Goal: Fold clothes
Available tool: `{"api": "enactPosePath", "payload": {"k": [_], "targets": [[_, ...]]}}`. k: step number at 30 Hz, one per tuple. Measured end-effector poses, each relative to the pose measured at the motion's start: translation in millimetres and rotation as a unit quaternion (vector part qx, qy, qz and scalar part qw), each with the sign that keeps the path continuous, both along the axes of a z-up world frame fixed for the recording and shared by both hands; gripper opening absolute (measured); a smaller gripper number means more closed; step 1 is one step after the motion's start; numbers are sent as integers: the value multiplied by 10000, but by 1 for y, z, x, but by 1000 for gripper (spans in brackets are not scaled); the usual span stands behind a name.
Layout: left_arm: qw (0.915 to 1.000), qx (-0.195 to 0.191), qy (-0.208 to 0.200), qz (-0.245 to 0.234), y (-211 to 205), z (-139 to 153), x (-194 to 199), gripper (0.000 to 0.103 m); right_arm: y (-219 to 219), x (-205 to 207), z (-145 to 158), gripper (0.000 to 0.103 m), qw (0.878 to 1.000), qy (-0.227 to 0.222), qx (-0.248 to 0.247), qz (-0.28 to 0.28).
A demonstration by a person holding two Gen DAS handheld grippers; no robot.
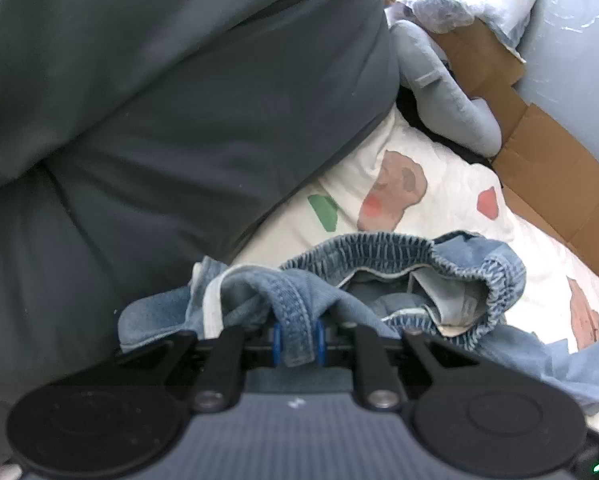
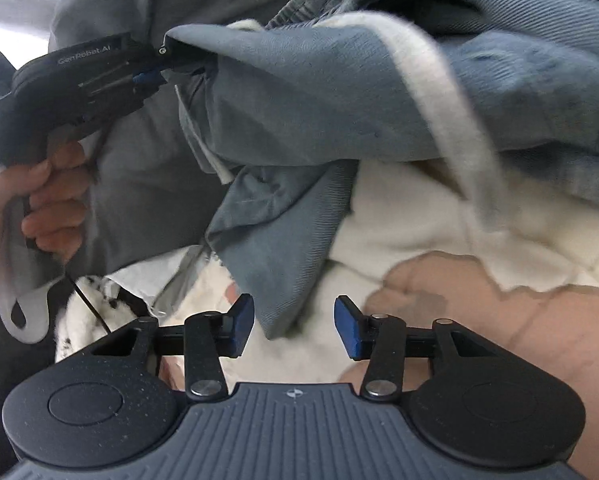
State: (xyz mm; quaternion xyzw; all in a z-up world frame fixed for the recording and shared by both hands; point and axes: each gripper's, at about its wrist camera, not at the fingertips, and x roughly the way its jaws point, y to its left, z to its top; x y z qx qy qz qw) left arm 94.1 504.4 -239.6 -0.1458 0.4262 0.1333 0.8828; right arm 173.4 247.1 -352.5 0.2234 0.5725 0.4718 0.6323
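We have the denim garment (image 1: 379, 280) bunched and lifted just above the printed bedsheet (image 1: 419, 200), which serves as our landmark: its elastic waistband (image 1: 383, 248) gapes open over the sheet, and a loose flap of it hangs down toward the sheet in the right wrist view. Our left gripper (image 1: 298, 336) is pressed together on a seamed fold of the denim, the cloth draped between and over its blue pads. Our right gripper (image 2: 294, 326) stands spread with nothing between its fingers, low over the sheet, just beneath the hanging flap (image 2: 275, 240). We judge the garment soft and limp, light enough for one pinch to carry, yet thick at the seams, so it will sag and twist rather than hold a shape. The stitched hems and the gathered waistband look like the firmest places to take hold; the thin pocket lining (image 1: 455, 304) inside the waistband would likely slip or pull out.
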Motion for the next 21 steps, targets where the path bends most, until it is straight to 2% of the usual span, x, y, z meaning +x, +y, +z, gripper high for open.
{"api": "enactPosePath", "payload": {"k": [8, 10, 11, 16, 17, 18, 21], "targets": [[9998, -103, -145, 90, -1, 4, -16, 17, 26, -11, -16, 48, 9990, 415, -160, -81], [9996, -153, -192, 145, 0, 2, -21, 17, 31, -14, -20, 41, 9983, 536, -190, -145], [9995, -180, -210, 172, 0, 1, -24, 17, 34, -15, -21, 33, 9979, 596, -205, -177], [9985, -346, -260, 329, -2, -3, -40, 17, 46, -19, -32, 30, 9948, 928, -210, -374], [9983, -369, -266, 373, -2, -3, -42, 17, 47, -18, -35, 27, 9937, 1031, -172, -393], [9979, -394, -277, 423, -2, -4, -45, 17, 48, -16, -38, 11, 9927, 1157, -129, -330], [9975, -413, -246, 520, -4, -5, -50, 17, 50, -13, -36, 6, 9927, 1196, -76, -111]]}}
